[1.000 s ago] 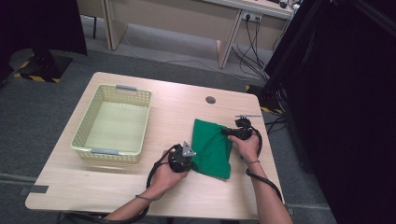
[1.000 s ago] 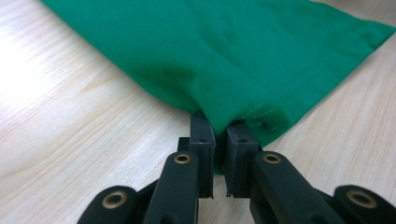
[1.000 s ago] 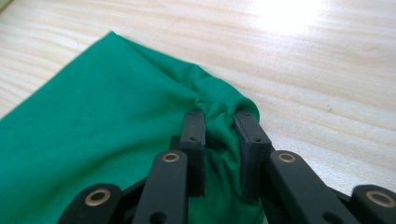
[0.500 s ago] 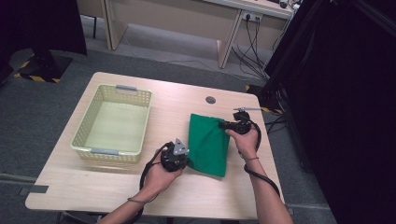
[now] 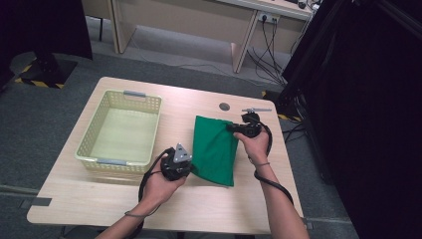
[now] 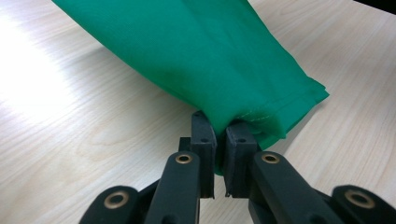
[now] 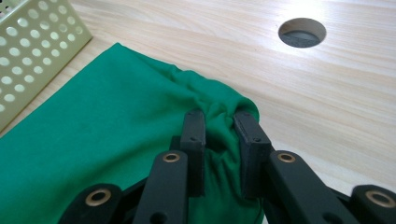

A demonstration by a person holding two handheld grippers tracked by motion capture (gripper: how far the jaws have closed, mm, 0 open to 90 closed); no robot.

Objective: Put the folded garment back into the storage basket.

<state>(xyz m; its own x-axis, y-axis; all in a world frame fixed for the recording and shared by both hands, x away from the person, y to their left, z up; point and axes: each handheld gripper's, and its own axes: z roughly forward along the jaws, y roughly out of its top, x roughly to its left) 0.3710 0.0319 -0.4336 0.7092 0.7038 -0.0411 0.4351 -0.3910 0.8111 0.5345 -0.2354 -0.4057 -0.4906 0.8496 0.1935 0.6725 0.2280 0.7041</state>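
Currently the green cloth (image 5: 215,149) is folded flat-ish on the right half of the light wooden table (image 5: 89,199), just right of the basket, stretched between both grippers. Left gripper (image 5: 185,164) has its jaws pinched tight on the cloth's near-left hemmed corner; in the left gripper view (image 6: 219,140) the stitched edge sits squeezed between the pads, the fabric lifting away from the tabletop with a shadow under it. Right gripper (image 5: 234,127) is clamped on the far-right edge; in the right gripper view (image 7: 219,135) a bunched fold of fabric fills the gap between the jaws, so they stand slightly wider than the left pair. Pale yellow perforated plastic basket (image 5: 119,132) sits on the left half of the table, grey handles on its short ends, close beside the cloth but not touching. Round cable hole (image 5: 224,106) in the tabletop lies just beyond the cloth's far edge
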